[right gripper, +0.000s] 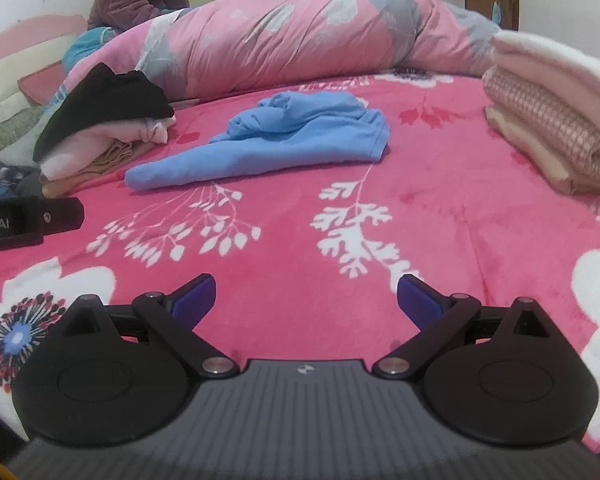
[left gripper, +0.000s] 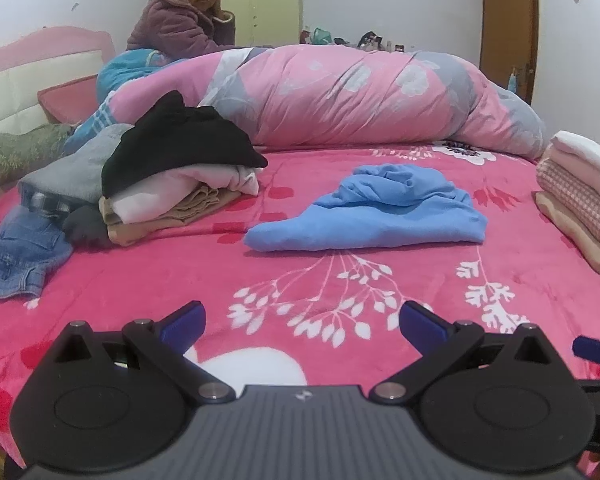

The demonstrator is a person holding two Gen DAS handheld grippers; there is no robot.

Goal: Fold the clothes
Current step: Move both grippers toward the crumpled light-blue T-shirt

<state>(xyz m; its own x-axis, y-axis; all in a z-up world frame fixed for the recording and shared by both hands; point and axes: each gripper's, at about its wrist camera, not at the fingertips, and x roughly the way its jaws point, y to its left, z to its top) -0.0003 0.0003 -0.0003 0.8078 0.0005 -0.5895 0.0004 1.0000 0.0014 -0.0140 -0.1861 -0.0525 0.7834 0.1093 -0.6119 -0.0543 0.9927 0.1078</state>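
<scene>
Light blue cotton-like garment bunched in a heap on the pink floral blanket of the bed, well in front of both tools and touched by neither. Left tool spread wide, holding nothing; right tool the same, spread and empty, both low over the blanket.

Left of the blue garment, a loose pile with black, pale pink and tan pieces; right of the blue garment, a neat folded stack. Judging from this, probably between garments: blue one not folded, lying crumpled with one long part stretched out to the left. Next move likely calls for reaching forward, pinching two edges or corners and spreading it flat; hem and sleeves hard to find in such a heap.

Only in the left view: jeans and grey cloth far left of the blue garment. Only in the right view: hem opening of the blue garment at its right end, plus the side of the left tool.
</scene>
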